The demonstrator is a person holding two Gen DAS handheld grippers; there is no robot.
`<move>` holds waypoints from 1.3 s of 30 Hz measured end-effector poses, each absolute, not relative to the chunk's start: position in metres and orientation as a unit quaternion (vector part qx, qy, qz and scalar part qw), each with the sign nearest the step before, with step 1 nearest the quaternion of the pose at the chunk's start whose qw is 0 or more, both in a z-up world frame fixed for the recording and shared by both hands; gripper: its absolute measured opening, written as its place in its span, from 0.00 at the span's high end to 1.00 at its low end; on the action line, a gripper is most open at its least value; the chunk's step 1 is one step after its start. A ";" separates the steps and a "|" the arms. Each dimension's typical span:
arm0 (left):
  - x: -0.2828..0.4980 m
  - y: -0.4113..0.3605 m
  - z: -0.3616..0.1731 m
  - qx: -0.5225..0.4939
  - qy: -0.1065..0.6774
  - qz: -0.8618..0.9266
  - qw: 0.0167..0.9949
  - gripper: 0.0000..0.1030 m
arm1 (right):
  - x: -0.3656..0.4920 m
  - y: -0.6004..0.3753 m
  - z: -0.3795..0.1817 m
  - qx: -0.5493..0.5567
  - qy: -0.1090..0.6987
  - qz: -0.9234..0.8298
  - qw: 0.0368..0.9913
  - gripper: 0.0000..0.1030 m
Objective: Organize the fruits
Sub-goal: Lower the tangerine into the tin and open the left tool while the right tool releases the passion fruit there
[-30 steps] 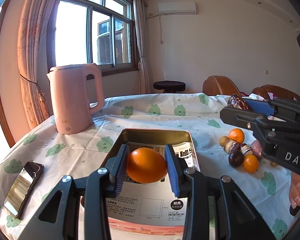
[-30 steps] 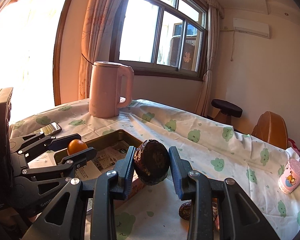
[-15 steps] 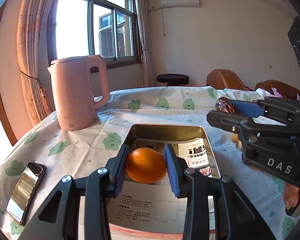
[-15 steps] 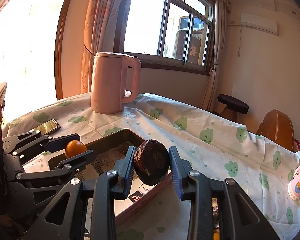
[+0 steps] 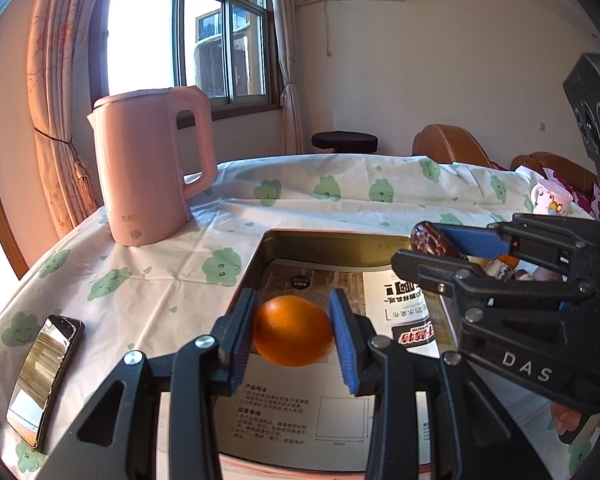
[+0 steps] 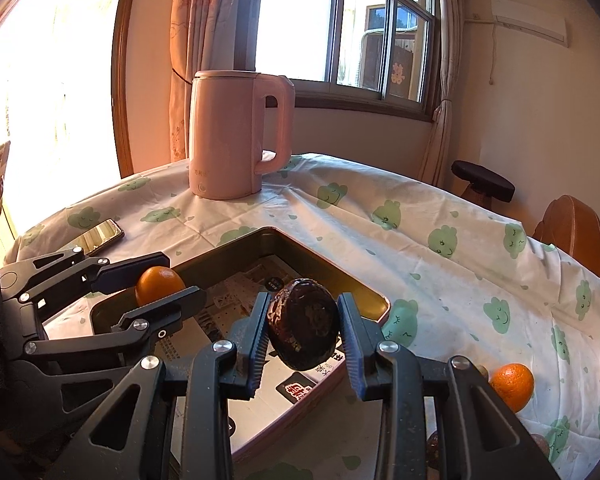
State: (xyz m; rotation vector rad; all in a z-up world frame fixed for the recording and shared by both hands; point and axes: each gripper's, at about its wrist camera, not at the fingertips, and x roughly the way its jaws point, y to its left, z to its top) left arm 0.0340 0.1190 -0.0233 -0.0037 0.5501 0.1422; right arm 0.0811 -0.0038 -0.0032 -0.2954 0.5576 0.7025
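both claws have moved their fruits over the tray (image 5: 324, 242).

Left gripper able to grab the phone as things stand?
Probably not yet: the left gripper is shut on the orange over the tray. The phone lies unobstructed beside it.

There are two black two-finger grippers, the left gripper (image 5: 292, 344) and the right gripper (image 6: 302, 334). I count two round orange fruits: one (image 5: 293, 330) held, one (image 6: 512, 385) on the cloth. One dark brown wrinkled fruit (image 6: 302, 334), one shallow metal tray (image 6: 324, 264), one pink plastic kettle (image 5: 148, 164), one black phone (image 5: 44, 380).
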 end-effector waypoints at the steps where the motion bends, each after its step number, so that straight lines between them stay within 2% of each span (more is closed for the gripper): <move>1: 0.035 0.120 -0.024 -0.003 0.274 0.069 0.959 0.63 | 0.082 -0.003 -0.004 -0.142 0.271 0.338 0.890 0.66; 39: 0.053 0.125 -0.037 -0.018 0.331 0.061 0.942 0.63 | 0.101 0.011 -0.027 -0.159 0.333 0.338 0.866 0.65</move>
